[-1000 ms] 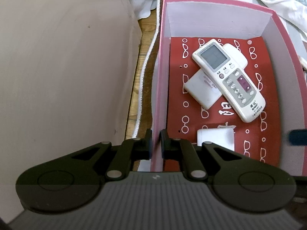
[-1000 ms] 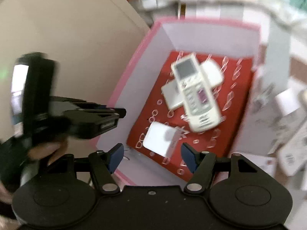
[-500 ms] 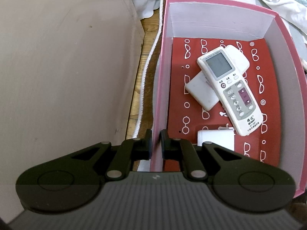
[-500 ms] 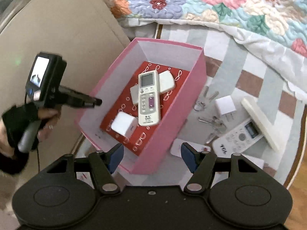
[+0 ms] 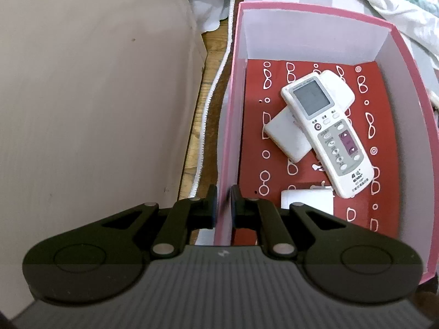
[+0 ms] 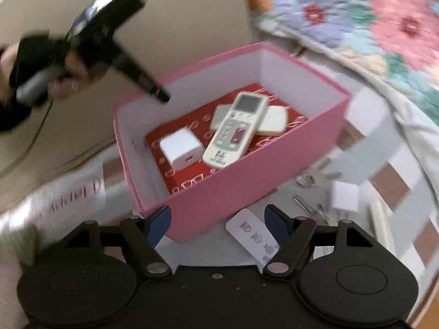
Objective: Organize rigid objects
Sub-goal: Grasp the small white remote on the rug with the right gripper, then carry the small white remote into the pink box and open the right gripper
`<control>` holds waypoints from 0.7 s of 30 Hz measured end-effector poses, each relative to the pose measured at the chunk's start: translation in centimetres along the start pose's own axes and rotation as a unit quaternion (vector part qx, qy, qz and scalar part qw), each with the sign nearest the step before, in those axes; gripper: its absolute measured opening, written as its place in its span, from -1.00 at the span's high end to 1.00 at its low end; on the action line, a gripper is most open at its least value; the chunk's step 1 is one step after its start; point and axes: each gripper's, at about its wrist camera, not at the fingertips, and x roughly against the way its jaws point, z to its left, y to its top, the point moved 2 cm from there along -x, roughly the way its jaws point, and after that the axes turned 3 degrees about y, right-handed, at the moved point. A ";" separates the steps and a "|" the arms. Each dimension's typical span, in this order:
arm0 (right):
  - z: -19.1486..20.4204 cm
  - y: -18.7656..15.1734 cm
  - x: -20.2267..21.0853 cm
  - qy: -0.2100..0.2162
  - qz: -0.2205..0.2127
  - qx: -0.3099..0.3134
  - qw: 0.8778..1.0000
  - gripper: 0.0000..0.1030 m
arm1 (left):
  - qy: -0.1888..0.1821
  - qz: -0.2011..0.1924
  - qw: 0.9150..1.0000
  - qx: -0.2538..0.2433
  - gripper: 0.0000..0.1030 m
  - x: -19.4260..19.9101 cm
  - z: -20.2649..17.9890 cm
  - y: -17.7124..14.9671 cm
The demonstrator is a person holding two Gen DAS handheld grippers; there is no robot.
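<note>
A pink box (image 5: 236, 87) with a red patterned floor holds a white air-conditioner remote (image 5: 326, 134) lying across a flat white remote (image 5: 288, 137), plus a white charger cube (image 5: 307, 201). My left gripper (image 5: 222, 203) is shut on the box's left wall. In the right wrist view the box (image 6: 269, 164) sits ahead with the same remote (image 6: 236, 131) and charger (image 6: 181, 148) inside. My right gripper (image 6: 216, 219) is open and empty, low in front of the box. A slim white remote (image 6: 253, 235) lies between its fingers on the mat.
A beige wall (image 5: 96, 96) stands left of the box. Keys (image 6: 310, 178), a white cube (image 6: 344, 196) and a long white object (image 6: 380, 227) lie on the checked mat right of the box. A floral quilt (image 6: 370, 22) lies behind. The left gripper (image 6: 149, 89) reaches over the box rim.
The right gripper has dropped lower and swung toward the box's near side, now over the slim white remote. The left gripper keeps its hold on the box wall; the box shifted slightly.
</note>
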 end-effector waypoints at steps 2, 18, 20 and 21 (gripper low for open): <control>-0.8 0.0 -1.5 0.012 0.012 0.006 1.000 -0.54 | -0.008 -0.001 1.000 0.005 0.80 0.0 0.1 0.0; -3.1 -0.7 -8.3 -0.031 0.134 0.065 0.988 0.14 | -0.021 -0.013 1.000 0.006 0.79 0.1 0.1 -0.5; -2.8 -1.2 -7.7 -0.049 0.125 0.044 0.990 0.14 | -0.026 -0.014 1.000 0.008 0.79 0.2 0.3 -0.6; -2.8 -1.4 -7.1 -0.053 0.114 0.021 0.992 0.15 | -0.028 -0.014 0.999 0.008 0.79 0.2 0.4 -0.6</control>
